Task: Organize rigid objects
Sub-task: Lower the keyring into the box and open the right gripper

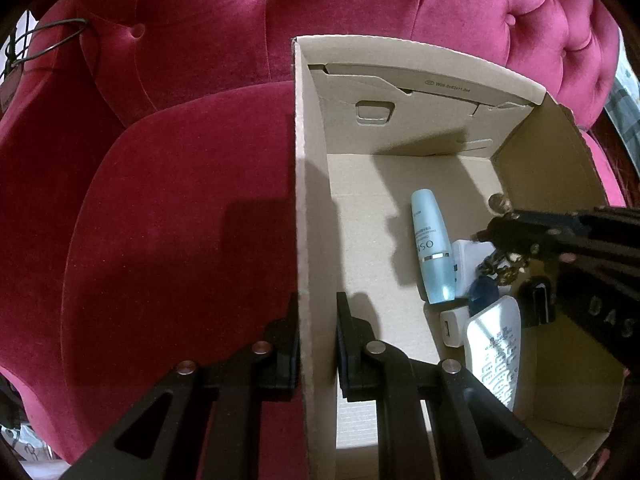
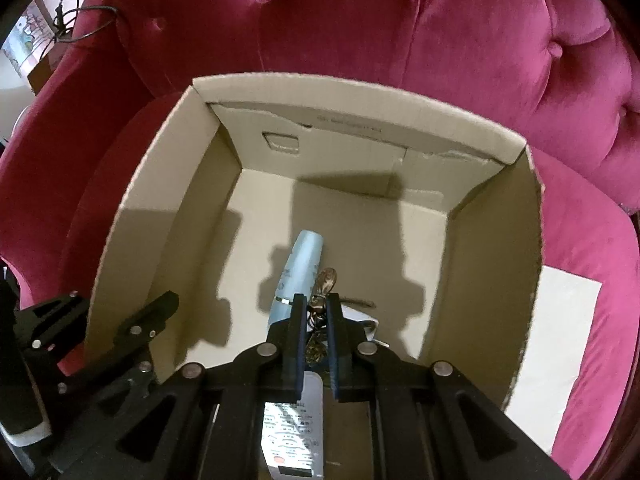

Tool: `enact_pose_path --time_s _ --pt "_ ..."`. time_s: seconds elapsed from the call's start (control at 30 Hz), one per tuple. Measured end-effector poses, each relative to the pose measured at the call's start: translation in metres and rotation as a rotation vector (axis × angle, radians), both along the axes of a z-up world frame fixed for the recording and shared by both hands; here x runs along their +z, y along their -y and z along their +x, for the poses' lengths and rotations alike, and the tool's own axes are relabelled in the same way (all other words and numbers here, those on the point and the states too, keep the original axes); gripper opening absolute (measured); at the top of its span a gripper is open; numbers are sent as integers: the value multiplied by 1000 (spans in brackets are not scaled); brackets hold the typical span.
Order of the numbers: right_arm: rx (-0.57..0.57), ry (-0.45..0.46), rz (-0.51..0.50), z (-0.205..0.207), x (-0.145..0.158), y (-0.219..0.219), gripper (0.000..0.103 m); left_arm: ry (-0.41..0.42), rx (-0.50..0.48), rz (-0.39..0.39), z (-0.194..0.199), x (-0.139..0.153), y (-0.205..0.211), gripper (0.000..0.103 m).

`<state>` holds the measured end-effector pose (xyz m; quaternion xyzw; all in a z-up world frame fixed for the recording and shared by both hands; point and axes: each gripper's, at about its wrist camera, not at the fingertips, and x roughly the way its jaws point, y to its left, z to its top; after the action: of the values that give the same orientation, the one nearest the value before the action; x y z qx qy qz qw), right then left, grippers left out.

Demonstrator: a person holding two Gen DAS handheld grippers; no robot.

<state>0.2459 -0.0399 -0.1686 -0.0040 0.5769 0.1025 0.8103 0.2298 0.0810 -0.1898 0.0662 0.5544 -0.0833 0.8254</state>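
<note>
An open cardboard box (image 1: 400,76) (image 2: 360,100) stands on a red velvet seat. My left gripper (image 1: 318,320) (image 2: 120,300) is shut on the box's left wall, one finger outside and one inside. My right gripper (image 2: 316,308) (image 1: 486,236) reaches down into the box, shut on a bronze chain trinket (image 2: 325,282) (image 1: 498,202) whose round pendant sticks out past the fingertips. Below it on the box floor lie a pale blue bottle (image 1: 432,248) (image 2: 302,264), a white tube with a blue cap (image 1: 496,352) (image 2: 292,440), a white plug (image 1: 452,326) and a black item (image 1: 536,304).
The box sits in a tufted red armchair (image 1: 180,208) (image 2: 400,20). A white sheet (image 2: 560,360) lies on the seat right of the box. A dark cable (image 1: 60,36) (image 2: 80,20) hangs over the left armrest. The far half of the box floor is bare.
</note>
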Motion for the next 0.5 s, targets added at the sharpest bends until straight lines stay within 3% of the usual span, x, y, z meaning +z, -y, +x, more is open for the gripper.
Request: enact_pose_path --time_s 0.4,0.43,0.5 --pt "-30 -2 -9 1 -11 0 10 0 -1 1 0 0 0 15" --pt "-30 3 -12 1 -11 -1 12 0 -1 1 0 0 0 15" --pt "-32 21 -12 -1 -7 0 26 0 -1 -1 0 0 -1 15"
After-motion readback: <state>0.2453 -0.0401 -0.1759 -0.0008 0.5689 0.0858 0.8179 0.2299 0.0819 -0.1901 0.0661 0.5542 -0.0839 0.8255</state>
